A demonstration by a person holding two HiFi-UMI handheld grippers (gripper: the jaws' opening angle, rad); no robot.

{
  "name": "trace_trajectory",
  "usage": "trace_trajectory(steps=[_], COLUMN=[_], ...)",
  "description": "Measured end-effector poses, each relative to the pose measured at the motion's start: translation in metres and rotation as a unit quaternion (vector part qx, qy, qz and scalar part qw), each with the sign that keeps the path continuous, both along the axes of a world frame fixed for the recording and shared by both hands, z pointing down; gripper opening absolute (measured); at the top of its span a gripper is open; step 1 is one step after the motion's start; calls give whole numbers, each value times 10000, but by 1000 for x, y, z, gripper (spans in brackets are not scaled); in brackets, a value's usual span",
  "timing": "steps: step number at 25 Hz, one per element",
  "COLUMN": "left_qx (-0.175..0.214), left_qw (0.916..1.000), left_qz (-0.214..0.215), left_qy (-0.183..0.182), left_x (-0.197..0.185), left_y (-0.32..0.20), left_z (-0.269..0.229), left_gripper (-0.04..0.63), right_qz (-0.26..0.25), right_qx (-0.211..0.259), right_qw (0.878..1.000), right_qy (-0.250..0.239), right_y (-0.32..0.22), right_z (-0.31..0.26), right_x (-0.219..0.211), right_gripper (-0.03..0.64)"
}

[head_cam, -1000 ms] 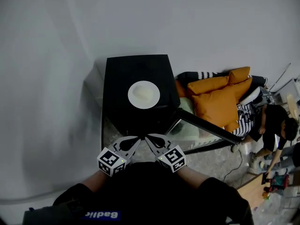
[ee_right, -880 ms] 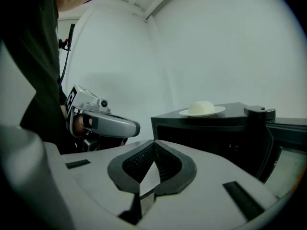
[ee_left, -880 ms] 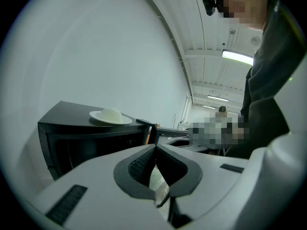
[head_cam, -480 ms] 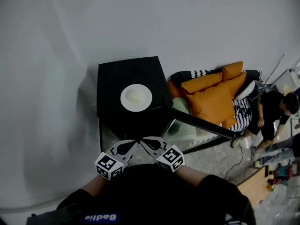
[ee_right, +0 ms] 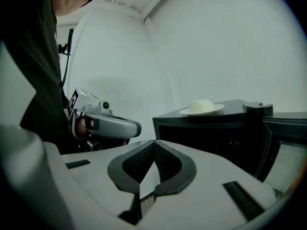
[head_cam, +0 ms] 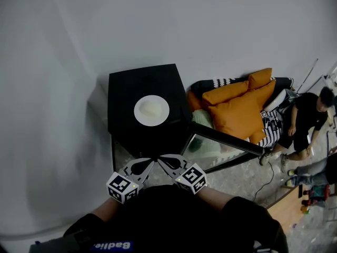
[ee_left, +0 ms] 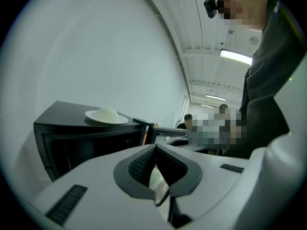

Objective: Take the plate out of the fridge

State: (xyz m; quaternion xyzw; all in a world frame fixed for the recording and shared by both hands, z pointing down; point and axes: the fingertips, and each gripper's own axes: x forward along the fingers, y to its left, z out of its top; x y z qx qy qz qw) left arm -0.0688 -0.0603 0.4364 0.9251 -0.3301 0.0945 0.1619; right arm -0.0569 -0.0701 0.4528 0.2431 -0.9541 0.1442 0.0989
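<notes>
Fingers (ee_left: pixel 140 166) of left gripper (ee_left: pixel 155 148) are pressed together tip to tip w/ nothing between; right gripper (ee_right: pixel 154 143) likewise clenched & empty. In head view both grippers sit close to the person's body, tips nearly meeting, aimed at the small black fridge (head_cam: pixel 141 80), whose glass-fronted door (head_cam: pixel 224 145) is swung open to the right. White round plate (head_cam: pixel 151 110) w/ a pale dome-shaped lump (ee_right: pixel 201 106) on it lies on top of the fridge, well apart from both sets of fingertips, ahead & higher. Readable text: blue-white lettering (head_cam: pixel 113 244) on the person's black top, approx. "Badlie", not sure.
</notes>
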Motion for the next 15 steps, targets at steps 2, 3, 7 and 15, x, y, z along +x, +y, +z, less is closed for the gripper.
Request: trace_trajectory(steps=[2, 3, 7, 15], left_qx=[1, 1, -4, -11], left_qw=[10000, 10000, 10000, 10000], left_qz=[10, 17, 32, 65], left_qy=[-17, -28, -46, -63], left_x=[1, 2, 2, 3], left_y=[0, 0, 1, 3], left_z=[-1, -1, -1, -2], left_gripper=[8, 8, 8, 8], right_qz=[-9, -11, 16, 57], right_qx=[0, -7, -32, -46], right_qw=[10000, 10000, 10000, 10000], right_qy=[12, 12, 8, 10], right_y=[0, 1, 1, 2], right_z=[-1, 0, 0, -1], right_x=[0, 1, 2, 3], right_gripper=[11, 11, 11, 11])
